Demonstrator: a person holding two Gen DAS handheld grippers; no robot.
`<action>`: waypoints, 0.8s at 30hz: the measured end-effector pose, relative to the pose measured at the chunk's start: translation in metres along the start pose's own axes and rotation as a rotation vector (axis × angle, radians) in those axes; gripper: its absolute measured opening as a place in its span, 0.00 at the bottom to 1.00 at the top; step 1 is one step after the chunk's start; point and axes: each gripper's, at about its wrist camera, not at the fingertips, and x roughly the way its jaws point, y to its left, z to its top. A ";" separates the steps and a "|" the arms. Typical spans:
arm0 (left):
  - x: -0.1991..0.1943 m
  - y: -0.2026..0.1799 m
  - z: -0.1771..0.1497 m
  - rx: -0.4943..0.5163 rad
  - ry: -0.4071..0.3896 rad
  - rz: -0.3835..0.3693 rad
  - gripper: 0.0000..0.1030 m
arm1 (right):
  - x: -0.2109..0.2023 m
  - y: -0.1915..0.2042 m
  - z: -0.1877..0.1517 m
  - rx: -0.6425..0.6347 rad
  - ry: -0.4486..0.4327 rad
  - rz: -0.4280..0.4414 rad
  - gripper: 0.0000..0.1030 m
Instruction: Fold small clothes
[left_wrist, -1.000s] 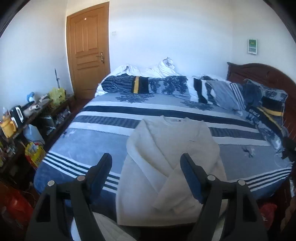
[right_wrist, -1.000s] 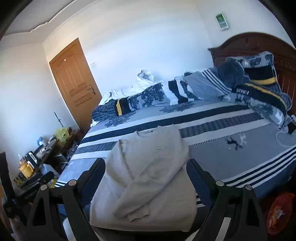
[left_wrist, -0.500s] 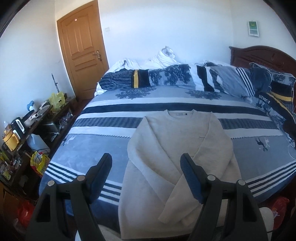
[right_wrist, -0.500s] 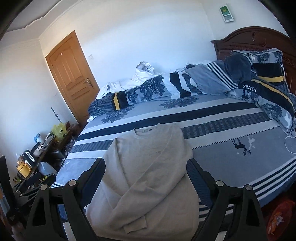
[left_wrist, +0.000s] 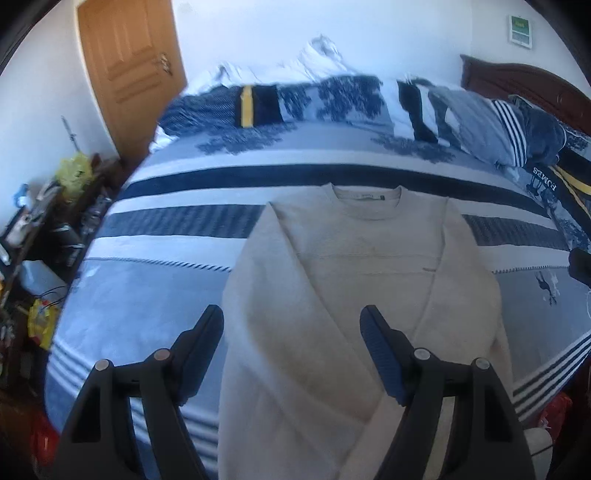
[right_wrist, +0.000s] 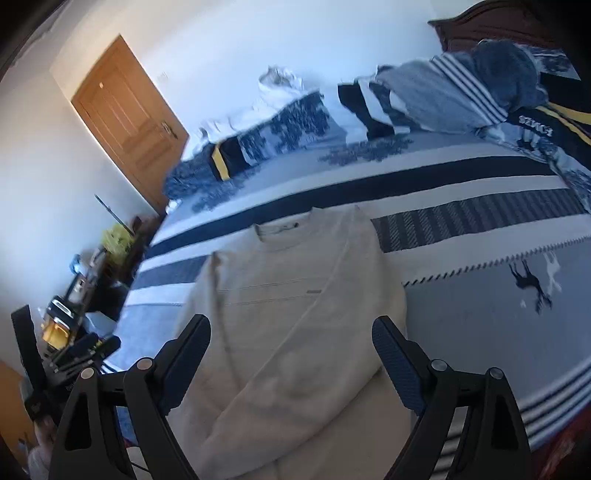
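The sweater's (left_wrist: 351, 295) hem is cut off by the bottom edge

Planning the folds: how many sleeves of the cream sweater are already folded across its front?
2. The left sleeve crosses the chest diagonally; the right sleeve lies over it toward the near hem. Their cuffs are hidden behind the fingers.

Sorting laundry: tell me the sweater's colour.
Plain cream sweater, clearest in the left wrist view.
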 end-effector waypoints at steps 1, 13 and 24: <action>0.013 0.002 0.005 0.001 0.020 -0.009 0.73 | 0.015 -0.007 0.008 0.013 0.030 0.015 0.89; 0.217 0.052 0.099 -0.135 0.226 -0.063 0.73 | 0.182 -0.086 0.089 0.095 0.215 0.007 0.79; 0.331 0.074 0.149 -0.175 0.375 -0.028 0.73 | 0.290 -0.132 0.148 0.073 0.299 -0.139 0.69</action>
